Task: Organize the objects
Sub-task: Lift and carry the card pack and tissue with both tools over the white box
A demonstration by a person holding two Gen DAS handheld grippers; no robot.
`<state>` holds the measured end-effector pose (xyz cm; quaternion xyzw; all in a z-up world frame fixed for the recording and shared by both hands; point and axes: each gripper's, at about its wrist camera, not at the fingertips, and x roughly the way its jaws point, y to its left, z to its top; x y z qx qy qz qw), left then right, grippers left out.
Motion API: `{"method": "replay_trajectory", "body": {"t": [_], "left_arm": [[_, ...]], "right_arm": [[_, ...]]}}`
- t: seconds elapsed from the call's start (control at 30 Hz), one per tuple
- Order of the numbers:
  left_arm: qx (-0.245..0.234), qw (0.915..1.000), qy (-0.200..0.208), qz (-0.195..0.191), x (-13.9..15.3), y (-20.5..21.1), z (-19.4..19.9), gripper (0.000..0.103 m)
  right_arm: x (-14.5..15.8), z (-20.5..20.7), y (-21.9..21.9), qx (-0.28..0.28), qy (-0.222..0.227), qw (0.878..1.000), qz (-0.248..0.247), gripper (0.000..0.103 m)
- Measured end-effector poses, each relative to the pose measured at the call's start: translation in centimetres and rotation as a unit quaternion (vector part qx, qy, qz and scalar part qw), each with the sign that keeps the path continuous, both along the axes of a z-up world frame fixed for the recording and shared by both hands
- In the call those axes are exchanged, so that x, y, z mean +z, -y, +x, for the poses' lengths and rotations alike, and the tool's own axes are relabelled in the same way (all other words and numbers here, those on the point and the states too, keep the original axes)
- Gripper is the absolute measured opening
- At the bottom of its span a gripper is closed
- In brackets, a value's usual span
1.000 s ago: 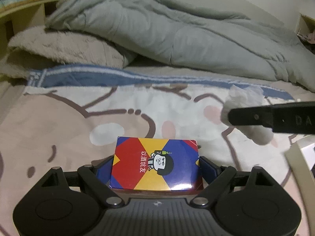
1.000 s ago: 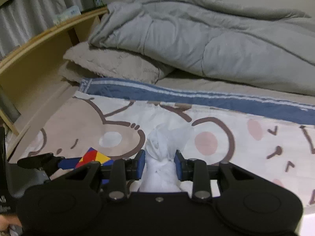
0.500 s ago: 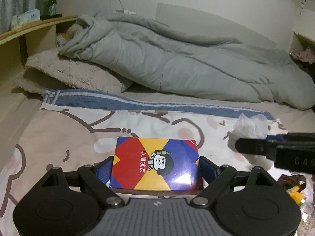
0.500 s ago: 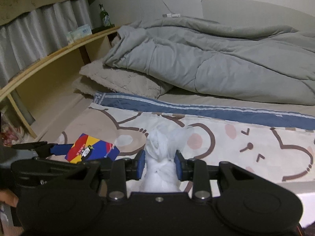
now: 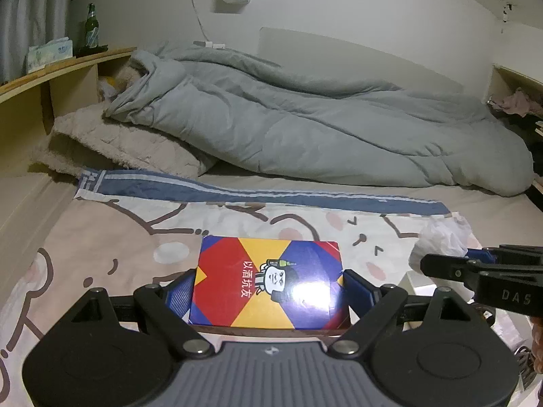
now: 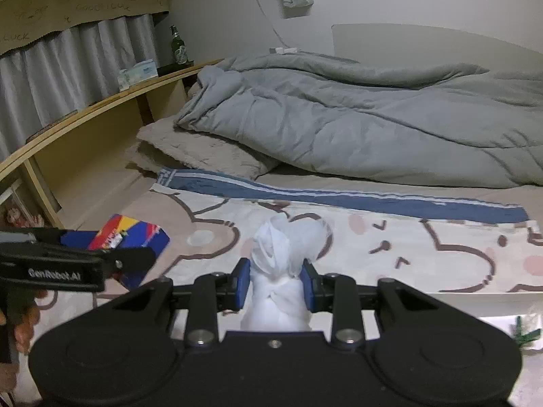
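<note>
On the left, the left gripper (image 5: 268, 291) has its jaws closed against the two sides of a red, yellow and blue box (image 5: 268, 283), holding it above the near edge of the bed (image 5: 492, 203), over the cartoon-print sheet (image 5: 101, 237). To its right, the right gripper (image 6: 275, 283) pinches a crumpled white plastic bag (image 6: 285, 254) between narrowly set jaws, also raised over that near edge, with the grey duvet (image 6: 356, 118) heaped along the far side.

I'm lifting both grippers up and back from the bed; more wall and shelf (image 6: 101, 101) are coming into view. The cartoon sheet (image 5: 101, 237) is dropping away beneath, and the right gripper (image 5: 441, 264) is sliding lower-right in the left view.
</note>
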<state>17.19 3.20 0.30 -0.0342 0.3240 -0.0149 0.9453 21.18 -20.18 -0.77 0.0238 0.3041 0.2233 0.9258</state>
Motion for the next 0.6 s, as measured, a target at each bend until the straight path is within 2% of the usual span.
{"method": "replay_trajectory", "body": {"t": [0.3, 0.6], "left_arm": [[-0.010, 0.9999, 0.009, -0.001, 0.4, 3.9, 0.0, 0.089], [-0.036, 0.9993, 0.004, -0.001, -0.4, 9.6, 1.6, 0.089]], "right_arm": [[0.4, -0.8, 4.3, -0.014, 0.013, 1.000, 0.005, 0.032], [0.5, -0.8, 10.6, -0.041, 0.021, 0.999, -0.001, 0.032]]}}
